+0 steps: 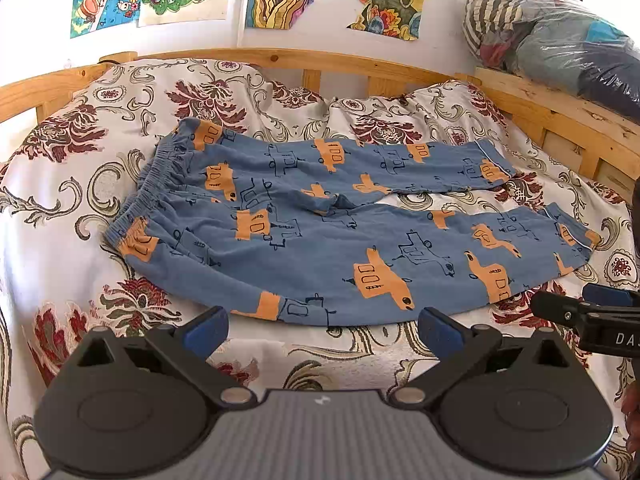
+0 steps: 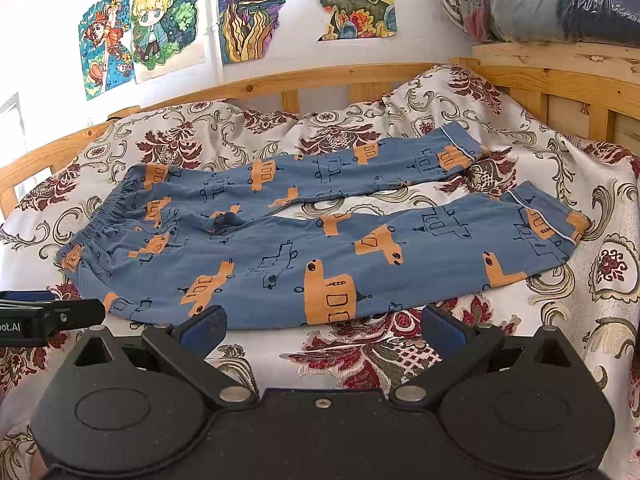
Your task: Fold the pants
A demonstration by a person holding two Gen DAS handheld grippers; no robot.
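Note:
Blue pants (image 1: 320,232) with orange vehicle prints lie spread flat on the bed, waistband at the left, both legs running right and slightly apart. They also show in the right wrist view (image 2: 320,236). My left gripper (image 1: 323,330) is open and empty, just short of the near leg's lower edge. My right gripper (image 2: 323,328) is open and empty, also just short of that edge, further toward the cuffs. The right gripper's side shows at the right edge of the left view (image 1: 588,316); the left gripper's side shows at the left edge of the right view (image 2: 48,316).
The bed has a floral cover (image 1: 120,92) and a wooden rail (image 1: 280,58) at the back and right. A plastic-wrapped bundle of clothes (image 1: 560,44) sits on the rail's shelf at the right. Drawings (image 2: 248,8) hang on the wall.

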